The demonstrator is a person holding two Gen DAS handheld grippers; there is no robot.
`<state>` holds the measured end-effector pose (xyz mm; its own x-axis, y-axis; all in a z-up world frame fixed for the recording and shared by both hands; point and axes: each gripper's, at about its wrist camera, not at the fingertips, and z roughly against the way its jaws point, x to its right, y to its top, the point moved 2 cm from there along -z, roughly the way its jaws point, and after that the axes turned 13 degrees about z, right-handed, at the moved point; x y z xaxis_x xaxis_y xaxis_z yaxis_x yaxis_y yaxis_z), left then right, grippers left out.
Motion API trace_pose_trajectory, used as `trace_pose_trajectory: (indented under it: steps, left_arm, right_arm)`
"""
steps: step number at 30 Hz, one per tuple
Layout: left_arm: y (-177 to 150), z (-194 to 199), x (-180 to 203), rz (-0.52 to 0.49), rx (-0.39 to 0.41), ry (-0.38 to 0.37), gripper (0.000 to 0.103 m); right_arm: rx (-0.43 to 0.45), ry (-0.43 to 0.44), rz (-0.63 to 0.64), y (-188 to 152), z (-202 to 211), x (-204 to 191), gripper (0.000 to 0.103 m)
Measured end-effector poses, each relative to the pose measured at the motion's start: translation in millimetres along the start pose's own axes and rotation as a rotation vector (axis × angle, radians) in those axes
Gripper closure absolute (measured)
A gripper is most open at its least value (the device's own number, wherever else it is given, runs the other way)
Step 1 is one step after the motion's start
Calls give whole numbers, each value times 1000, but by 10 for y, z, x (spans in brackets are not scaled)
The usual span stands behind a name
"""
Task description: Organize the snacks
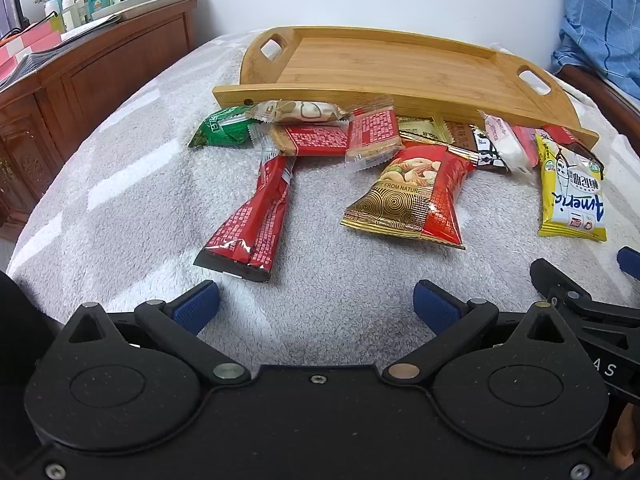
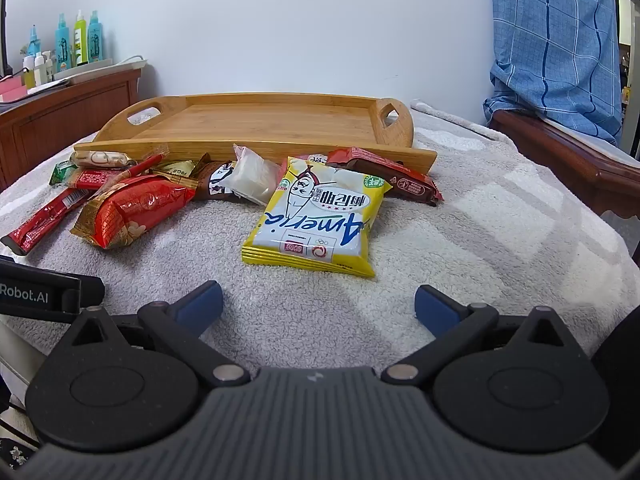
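**Q:** Grippers first: how did they stand?

**A:** Both the left gripper [image 1: 316, 304] and the right gripper [image 2: 318, 304] were spread wide, holding nothing, hovering above a grey towel [image 2: 460, 240].

**Q:** Where were the snacks?

**A:** All lay on the towel, outside a bamboo tray [image 2: 276, 118], along its near rim. Nearest the right gripper lay a yellow packet [image 2: 316, 220], well short of the rim. Left of it lay a red-and-gold nut bag [image 1: 416, 196] and a long red packet [image 1: 250, 228], both pointing away from the tray. Against the rim were piled a green packet [image 1: 218, 132], a white pouch [image 2: 254, 180] and a brown wrapper [image 2: 384, 176].

**Q:** And past the tray?

**A:** A wooden cabinet [image 1: 80, 92] carried bottles [image 2: 76, 40]; blue checked cloth [image 2: 556, 40] hung at the right.
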<state>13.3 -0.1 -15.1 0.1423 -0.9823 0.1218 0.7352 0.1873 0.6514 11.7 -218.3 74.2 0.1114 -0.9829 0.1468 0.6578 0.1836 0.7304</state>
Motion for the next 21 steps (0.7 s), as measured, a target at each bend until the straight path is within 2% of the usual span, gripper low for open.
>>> trace_pose_trajectory:
  steps: [21]
  left_arm:
    - [0, 0, -1, 3, -3, -3, 0]
  right_arm:
    - [0, 1, -2, 1, 0, -4, 0]
